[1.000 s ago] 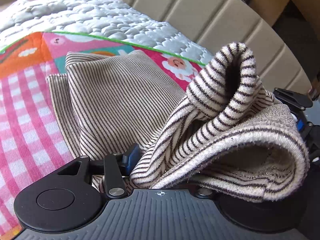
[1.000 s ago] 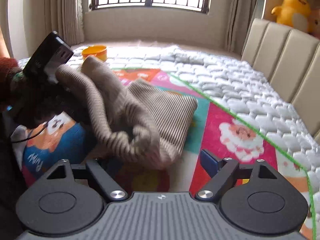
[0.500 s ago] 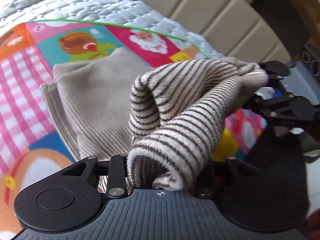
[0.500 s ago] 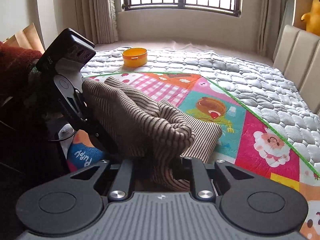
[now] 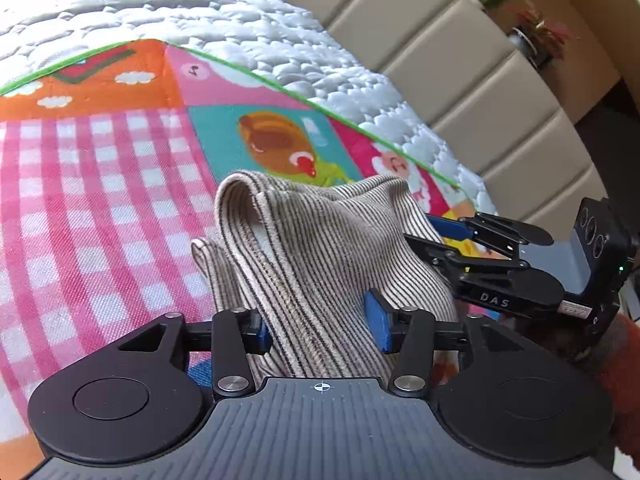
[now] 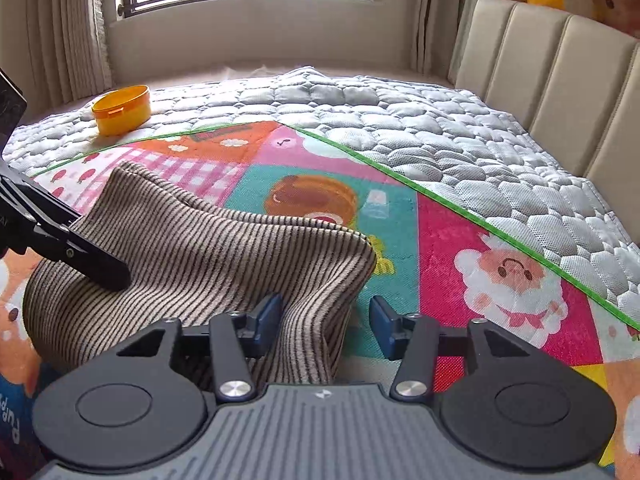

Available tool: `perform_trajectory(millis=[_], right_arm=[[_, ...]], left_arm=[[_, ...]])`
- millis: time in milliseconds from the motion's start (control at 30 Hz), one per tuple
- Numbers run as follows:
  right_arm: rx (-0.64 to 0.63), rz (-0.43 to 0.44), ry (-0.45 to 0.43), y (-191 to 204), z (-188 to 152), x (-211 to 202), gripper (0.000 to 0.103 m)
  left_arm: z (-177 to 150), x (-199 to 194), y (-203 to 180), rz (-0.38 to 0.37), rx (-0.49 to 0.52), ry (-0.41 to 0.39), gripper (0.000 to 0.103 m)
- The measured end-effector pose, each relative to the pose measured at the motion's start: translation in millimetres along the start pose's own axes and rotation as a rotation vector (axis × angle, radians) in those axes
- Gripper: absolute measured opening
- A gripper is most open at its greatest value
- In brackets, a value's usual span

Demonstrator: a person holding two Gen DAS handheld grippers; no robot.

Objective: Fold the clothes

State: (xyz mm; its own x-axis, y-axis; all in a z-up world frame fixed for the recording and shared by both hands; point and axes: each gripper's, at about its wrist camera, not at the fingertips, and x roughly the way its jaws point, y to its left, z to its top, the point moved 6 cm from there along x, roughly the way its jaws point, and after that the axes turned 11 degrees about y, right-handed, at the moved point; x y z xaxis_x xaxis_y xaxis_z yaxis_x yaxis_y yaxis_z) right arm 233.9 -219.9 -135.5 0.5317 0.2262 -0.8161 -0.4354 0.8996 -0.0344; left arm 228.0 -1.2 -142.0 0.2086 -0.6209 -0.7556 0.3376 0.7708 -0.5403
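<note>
My left gripper (image 5: pixel 318 326) and right gripper (image 6: pixel 324 326) both stand wide open, the bunched striped knit garment (image 6: pixel 208 264) lying loose between each pair of fingers on the colourful play mat (image 6: pixel 460 232).

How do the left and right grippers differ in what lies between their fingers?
The left gripper has the striped garment bunched across its whole gap; the right gripper has cloth only against its left finger, with the play mat showing through the rest. Both are open, with blue pads.
</note>
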Motion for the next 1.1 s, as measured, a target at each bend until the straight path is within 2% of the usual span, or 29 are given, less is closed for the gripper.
perform_trajectory(millis=[67, 133, 200, 267, 333, 433, 500, 567, 633, 667, 800, 867, 1000, 1100], right_arm=[[0.063, 0.004, 0.006, -8, 0, -3, 0.069], [0.139, 0.026, 0.013, -13, 0, -10, 0.071], [0.217, 0.056, 0.016, -15, 1, -19, 0.077], [0.259, 0.059, 0.02, -8, 1, -29, 0.102], [0.297, 0.058, 0.024, 1, 1, -38, 0.103], [0.31, 0.083, 0.078, 24, -5, -38, 0.103], [0.243, 0.027, 0.117, 41, -12, -29, 0.103], [0.163, -0.05, 0.111, 55, -17, -21, 0.103], [0.156, -0.065, 0.104, 59, -18, -18, 0.103], [0.176, -0.052, 0.111, 57, -18, -16, 0.103], [0.328, 0.088, 0.176, 37, -22, -5, 0.103], [0.329, 0.104, 0.182, 36, -22, -4, 0.103], [0.288, 0.073, 0.181, 42, -17, -10, 0.103], [0.338, 0.1, 0.184, 40, -8, -24, 0.103]], left_arm=[[1, 3, -1, 0.017, 0.023, 0.001, 0.055], [0, 2, 0, 0.022, 0.019, -0.001, 0.057], [-1, 2, 2, 0.03, 0.004, -0.001, 0.063], [-2, 0, 3, 0.044, -0.005, -0.002, 0.064], [-3, 0, 3, 0.05, -0.007, -0.004, 0.066], [-3, -1, 3, 0.066, -0.006, -0.006, 0.07], [-3, -1, 5, 0.075, -0.012, -0.004, 0.076], [-3, 0, 8, 0.072, -0.023, 0.001, 0.076], [-4, 2, 9, 0.087, -0.019, 0.008, 0.075], [-5, 2, 9, 0.095, -0.012, 0.011, 0.075], [-5, 3, 9, 0.095, -0.01, 0.012, 0.076], [-5, 4, 9, 0.095, -0.008, 0.011, 0.077], [-5, 4, 9, 0.101, -0.004, 0.009, 0.079], [-5, 3, 10, 0.102, -0.003, 0.004, 0.084]])
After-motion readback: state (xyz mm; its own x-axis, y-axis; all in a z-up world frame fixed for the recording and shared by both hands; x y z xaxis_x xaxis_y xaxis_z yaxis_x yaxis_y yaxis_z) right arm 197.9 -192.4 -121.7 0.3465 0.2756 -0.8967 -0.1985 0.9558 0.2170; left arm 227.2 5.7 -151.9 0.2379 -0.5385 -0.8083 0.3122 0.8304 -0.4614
